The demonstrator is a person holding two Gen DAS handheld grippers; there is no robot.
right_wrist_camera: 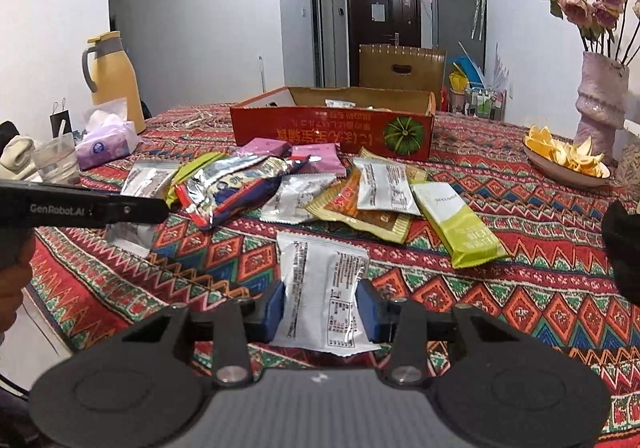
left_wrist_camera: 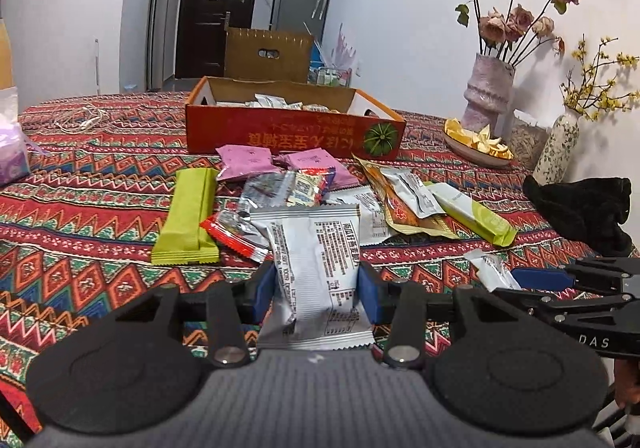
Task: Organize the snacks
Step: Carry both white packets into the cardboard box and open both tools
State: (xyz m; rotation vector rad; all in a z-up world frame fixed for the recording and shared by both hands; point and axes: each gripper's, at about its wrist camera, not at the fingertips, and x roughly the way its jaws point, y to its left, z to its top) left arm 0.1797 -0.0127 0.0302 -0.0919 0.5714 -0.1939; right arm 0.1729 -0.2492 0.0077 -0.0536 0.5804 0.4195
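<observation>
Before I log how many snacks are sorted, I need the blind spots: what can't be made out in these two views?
- Contents of the orange box: both views; its front wall hides all but a few packets on top.
- Packets low in the pile: both views; upper wrappers cover them.
- Print on the silver packet in the left gripper: too small and blurred.
- Yellow-green bar: right wrist view; lettering too small.

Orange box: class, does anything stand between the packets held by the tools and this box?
Loose snacks lie on the cloth between each white packet and the orange box; nothing tall blocks a lifted path.
</observation>
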